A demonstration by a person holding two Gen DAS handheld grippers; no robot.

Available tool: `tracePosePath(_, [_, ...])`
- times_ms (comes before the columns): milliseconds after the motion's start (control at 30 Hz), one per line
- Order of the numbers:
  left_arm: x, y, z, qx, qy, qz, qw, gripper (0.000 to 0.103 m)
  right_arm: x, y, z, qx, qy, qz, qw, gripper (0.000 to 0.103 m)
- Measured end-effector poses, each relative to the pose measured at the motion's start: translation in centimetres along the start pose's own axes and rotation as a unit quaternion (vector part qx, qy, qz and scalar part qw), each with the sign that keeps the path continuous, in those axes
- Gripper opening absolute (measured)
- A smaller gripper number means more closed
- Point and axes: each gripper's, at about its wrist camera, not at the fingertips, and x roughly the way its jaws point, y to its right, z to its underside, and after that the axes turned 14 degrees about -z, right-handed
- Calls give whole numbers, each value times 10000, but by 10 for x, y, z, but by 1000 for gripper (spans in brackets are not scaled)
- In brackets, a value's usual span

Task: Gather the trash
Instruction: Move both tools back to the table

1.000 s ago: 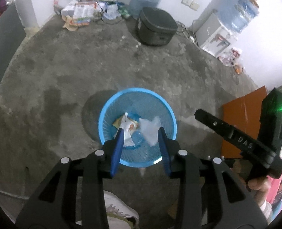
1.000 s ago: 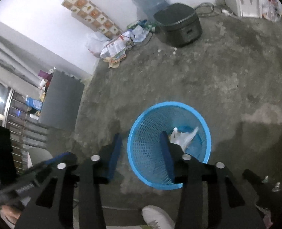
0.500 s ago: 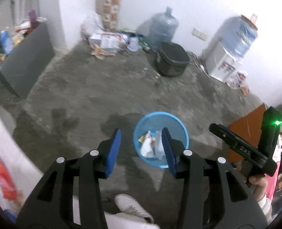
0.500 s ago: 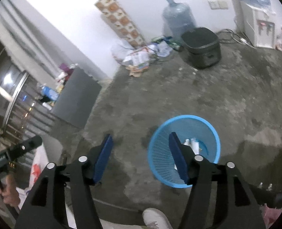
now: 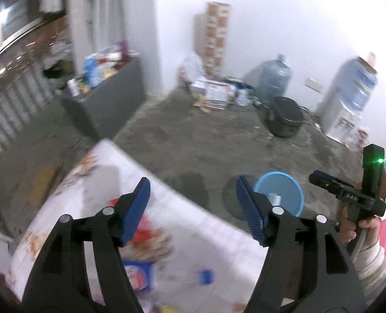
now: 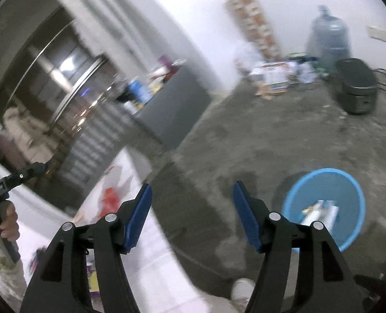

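Observation:
A blue mesh basket (image 5: 294, 185) stands on the concrete floor with pale trash (image 6: 320, 210) inside; it also shows in the right wrist view (image 6: 349, 182). My left gripper (image 5: 193, 203) is open and empty, raised over a table with a white patterned cloth (image 5: 193, 242). Blurred trash lies on the cloth: a red wrapper (image 5: 148, 230), a blue-and-white packet (image 5: 138, 276) and a small blue item (image 5: 206, 276). My right gripper (image 6: 191, 206) is open and empty, over the table's edge (image 6: 151, 237). A red wrapper (image 6: 108, 198) shows on the cloth.
A grey cabinet (image 5: 109, 104) with clutter stands at the left. A black cooker (image 5: 287, 120), water jugs (image 5: 273, 78), a dispenser (image 5: 349, 99) and a pile of boxes and papers (image 5: 213, 91) line the far wall. A metal shutter (image 6: 62, 99) is at the left.
Both grippers have risen and swung left from over the basket toward the cloth-covered table. The jaws have opened wider. The basket now lies to the right.

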Motion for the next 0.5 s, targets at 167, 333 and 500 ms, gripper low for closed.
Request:
tracePosePath(167, [4, -68, 30, -518, -366, -299, 9975, 65, 48, -41, 3, -197, -431, -412, 9980, 63])
tracePosePath(333, [25, -114, 55, -895, -696, -465, 9925, 65, 99, -76, 10, -351, -926, -675, 9928, 63])
tracePosePath(500, [49, -145, 75, -1132, -980, -500, 9875, 65, 151, -100, 15, -511, -1410, -872, 9848, 63])
